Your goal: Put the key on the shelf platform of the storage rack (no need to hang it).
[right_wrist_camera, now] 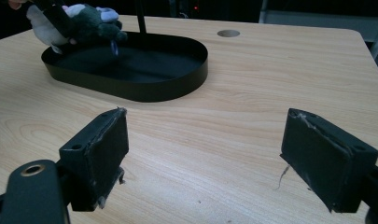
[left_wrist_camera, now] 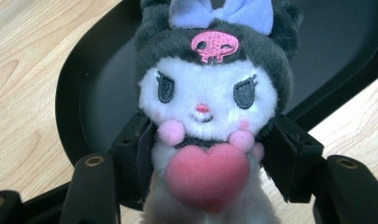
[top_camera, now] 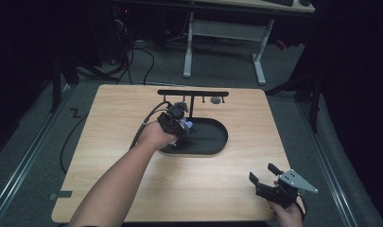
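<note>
- Plush toy (left_wrist_camera: 207, 107) sits clamped at the body between the pads of the left gripper (left_wrist_camera: 207, 154), its dark hood, lilac bow and pink heart facing the camera that rides on that gripper.
- From the high view, the left gripper (top_camera: 176, 120) holds the toy just above the near-left end of the black oval tray (top_camera: 217, 142), which lies in the middle of the wooden table (top_camera: 108, 142).
- From the right gripper view, the toy (right_wrist_camera: 79, 23) hangs tilted over the tray's far-left rim (right_wrist_camera: 130, 91), clear of the tray floor as far as can be told.
- A thin black stand (top_camera: 192, 94) with a crossbar and small pegs rises from the back of the tray, just beyond the toy.
- The right gripper (top_camera: 267, 182) rests at the table's near-right corner, well apart from the tray, its jaws spread wide with nothing between them and bare wood beneath.
- Step in hand, by the look of it: carrying the toy at the tray, either to lay it inside or to hang it on the stand; which of the two cannot be told.
- Next move, as a judgement: the left hand needs to steer the toy to its resting place while keeping clear of the stand's upright, and loosen its grip only once the toy is supported.
- Risk: the soft body could slip or snag on the pads on letting go.
</note>
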Available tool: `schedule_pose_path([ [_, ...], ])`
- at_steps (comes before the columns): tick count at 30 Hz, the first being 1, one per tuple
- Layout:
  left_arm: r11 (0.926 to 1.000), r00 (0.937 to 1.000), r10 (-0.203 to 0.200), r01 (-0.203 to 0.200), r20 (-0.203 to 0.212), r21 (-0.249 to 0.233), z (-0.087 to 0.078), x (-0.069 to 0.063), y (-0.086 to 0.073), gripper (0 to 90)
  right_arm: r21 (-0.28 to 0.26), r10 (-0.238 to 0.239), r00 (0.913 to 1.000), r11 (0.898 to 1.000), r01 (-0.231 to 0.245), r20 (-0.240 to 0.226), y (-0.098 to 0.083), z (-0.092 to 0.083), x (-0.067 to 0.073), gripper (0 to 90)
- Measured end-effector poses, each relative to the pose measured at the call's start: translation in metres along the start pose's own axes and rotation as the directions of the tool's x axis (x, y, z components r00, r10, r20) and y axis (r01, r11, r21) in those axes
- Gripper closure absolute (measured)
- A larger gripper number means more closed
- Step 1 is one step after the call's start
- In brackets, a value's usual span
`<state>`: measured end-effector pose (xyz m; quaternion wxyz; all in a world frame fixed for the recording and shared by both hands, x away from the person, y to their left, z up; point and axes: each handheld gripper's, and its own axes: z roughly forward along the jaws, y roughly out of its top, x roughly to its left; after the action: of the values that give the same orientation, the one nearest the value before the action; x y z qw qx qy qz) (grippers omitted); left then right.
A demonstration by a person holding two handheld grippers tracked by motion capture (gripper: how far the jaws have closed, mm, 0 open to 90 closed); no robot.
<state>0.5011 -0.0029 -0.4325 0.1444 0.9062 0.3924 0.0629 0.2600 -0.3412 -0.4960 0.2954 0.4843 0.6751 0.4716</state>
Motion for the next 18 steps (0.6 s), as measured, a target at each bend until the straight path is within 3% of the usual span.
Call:
schedule_pose_path([
  [18,1.0000,0.9997,0.004,-0.004,-0.025,0.003,0.013,0.001,0.004,39.5,0.005,-0.002,1.0000,1.000,0.002,0.000,-0.001,0.001,0.000,14.9],
])
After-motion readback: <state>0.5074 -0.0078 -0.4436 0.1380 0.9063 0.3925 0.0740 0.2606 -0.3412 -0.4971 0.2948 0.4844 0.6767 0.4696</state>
